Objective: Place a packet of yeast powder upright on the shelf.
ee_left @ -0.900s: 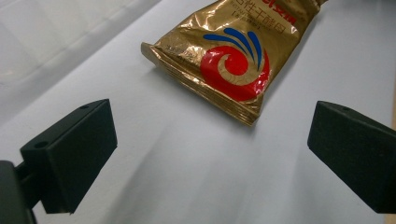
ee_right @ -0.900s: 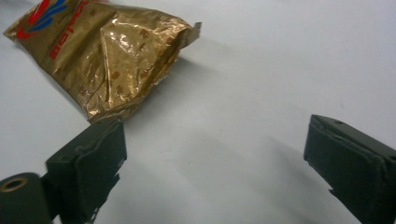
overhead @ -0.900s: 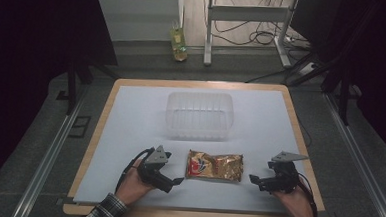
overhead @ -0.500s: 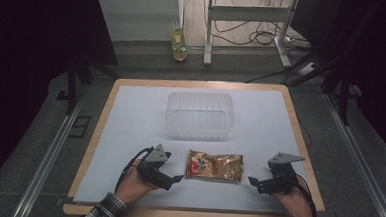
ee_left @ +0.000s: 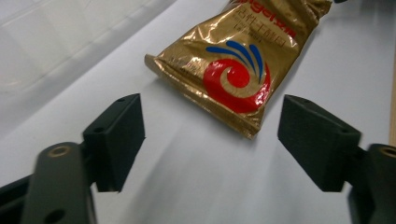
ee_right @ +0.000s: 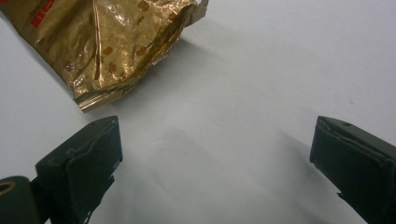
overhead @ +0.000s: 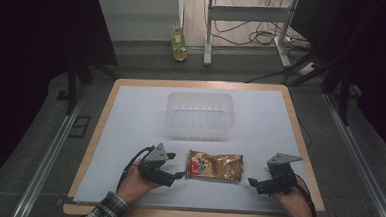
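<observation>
A gold foil snack packet (overhead: pixel 214 165) with a red and blue swirl lies flat on the white sheet near the front of the table. My left gripper (overhead: pixel 177 176) rests just left of it, pointing at the packet's short edge. In the left gripper view the packet (ee_left: pixel 233 65) lies ahead of my left gripper (ee_left: pixel 210 140), whose jaws stand open and apart from it. My right gripper (overhead: pixel 253 183) sits a short way right of the packet, jaws open. In the right gripper view the crinkled end of the packet (ee_right: pixel 102 42) lies ahead and to the left of my right gripper (ee_right: pixel 215 158).
A clear plastic container (overhead: pixel 199 115) stands behind the packet at the table's middle. The white sheet covers a wooden board (overhead: pixel 109 99). On the floor beyond the table are a yellow-green bottle (overhead: pixel 178 40) and a metal stand with cables.
</observation>
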A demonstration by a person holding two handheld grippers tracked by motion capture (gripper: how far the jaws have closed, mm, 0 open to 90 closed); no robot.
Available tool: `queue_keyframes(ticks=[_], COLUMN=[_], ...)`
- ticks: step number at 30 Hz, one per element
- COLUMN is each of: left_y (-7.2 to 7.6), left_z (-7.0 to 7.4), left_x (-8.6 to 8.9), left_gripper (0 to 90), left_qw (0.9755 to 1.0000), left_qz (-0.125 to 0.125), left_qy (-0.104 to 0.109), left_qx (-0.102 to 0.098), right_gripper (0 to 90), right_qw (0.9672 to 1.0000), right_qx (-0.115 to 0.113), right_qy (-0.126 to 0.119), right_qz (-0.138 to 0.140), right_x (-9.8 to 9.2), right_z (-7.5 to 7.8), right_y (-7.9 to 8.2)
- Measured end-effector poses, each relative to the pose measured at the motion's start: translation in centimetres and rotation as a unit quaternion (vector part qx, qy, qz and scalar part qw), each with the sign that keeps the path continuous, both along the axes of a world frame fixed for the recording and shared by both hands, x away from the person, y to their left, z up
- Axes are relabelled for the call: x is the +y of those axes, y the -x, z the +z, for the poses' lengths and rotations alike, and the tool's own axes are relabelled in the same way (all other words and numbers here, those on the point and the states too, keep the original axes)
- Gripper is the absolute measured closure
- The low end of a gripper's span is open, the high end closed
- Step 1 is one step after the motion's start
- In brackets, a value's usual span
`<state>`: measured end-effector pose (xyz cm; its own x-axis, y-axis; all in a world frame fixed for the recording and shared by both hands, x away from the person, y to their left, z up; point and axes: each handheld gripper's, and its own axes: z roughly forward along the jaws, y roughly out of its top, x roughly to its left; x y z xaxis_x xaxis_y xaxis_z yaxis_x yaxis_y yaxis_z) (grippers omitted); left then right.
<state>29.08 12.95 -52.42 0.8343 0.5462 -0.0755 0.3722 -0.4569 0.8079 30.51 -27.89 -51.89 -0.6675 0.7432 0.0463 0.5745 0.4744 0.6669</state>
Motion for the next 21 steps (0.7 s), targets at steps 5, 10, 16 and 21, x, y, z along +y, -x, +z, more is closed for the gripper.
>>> queue_keyframes(ticks=[5, 10, 16, 21], left_y=[-0.1, -0.6, -0.7, -1.4], left_z=[0.5, 0.9, 0.8, 0.6], left_x=[-0.4, -1.0, -2.7, -4.4], left_gripper=[42.3, 55.8, 83.3, 89.5], left_qw=[0.9998, 0.9993, 0.9990, 0.9984], left_qz=[-0.010, -0.016, -0.031, -0.049], left_qy=[0.015, 0.030, 0.017, 0.015], left_qx=[-0.009, -0.017, -0.028, -0.027], right_gripper=[2.6, 2.6, 2.6, 2.6], right_qw=[1.0000, 1.0000, 1.0000, 0.9999], right_qx=[0.000, 0.001, 0.000, -0.003], right_qy=[0.004, 0.005, 0.007, 0.009], right_qz=[0.002, 0.002, 0.004, 0.006], right_x=[0.0, 0.2, 0.3, 0.5], right_z=[0.0, -0.1, -0.2, -0.1], right_y=[0.0, 0.0, -0.1, -0.2])
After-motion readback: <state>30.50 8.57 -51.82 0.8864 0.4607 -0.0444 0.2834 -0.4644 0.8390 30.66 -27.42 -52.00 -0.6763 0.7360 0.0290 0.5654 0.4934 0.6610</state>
